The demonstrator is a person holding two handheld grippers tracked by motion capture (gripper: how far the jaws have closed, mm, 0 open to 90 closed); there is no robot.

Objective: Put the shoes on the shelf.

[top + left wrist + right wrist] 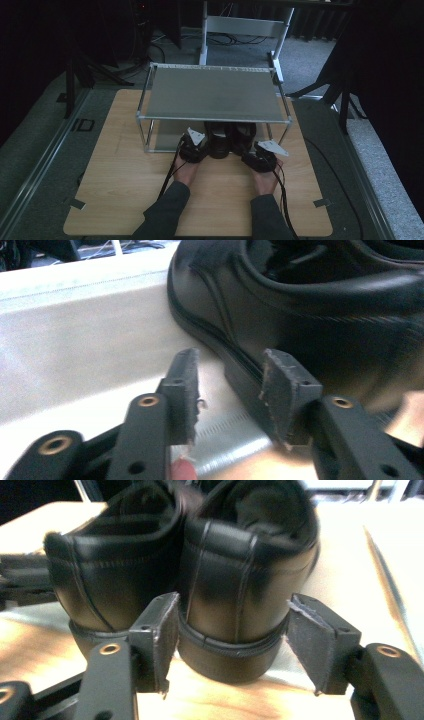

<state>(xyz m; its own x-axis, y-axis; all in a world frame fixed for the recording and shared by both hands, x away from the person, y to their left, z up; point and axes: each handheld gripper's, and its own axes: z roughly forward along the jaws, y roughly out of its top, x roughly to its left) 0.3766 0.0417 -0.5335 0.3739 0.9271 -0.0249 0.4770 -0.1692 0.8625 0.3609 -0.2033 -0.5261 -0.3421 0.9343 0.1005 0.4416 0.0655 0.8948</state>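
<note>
1. My left tool [227, 395] is spread; its two black jaws stand apart with the heel of the left shoe [300, 305] just ahead of them, the right-hand jaw close against the sole edge. I cannot tell whether it touches.
2. My right tool [232, 640] is spread too, its jaws on either side of the right shoe's [245, 585] heel, with a gap showing at each side.
3. In the high view my left tool [192, 148] sits at the left of the pair and my right tool [260, 159] at the right, each with a grey plate on top and a cable trailing back past my hands.
4. My left hand [186, 172] and right hand [265, 179] hold the tools from behind, sleeves coming in over the worktop's near edge.
5. The two black shoes stand side by side, touching, heels toward me, on the lower shelf of a metal rack [215, 92]. Their toes run under its top shelf.
6. The rack stands toward the far edge of the wooden worktop [115, 190], about midway between its left and right edges.
7. Bits of tape lie near the worktop's near corners.
</note>
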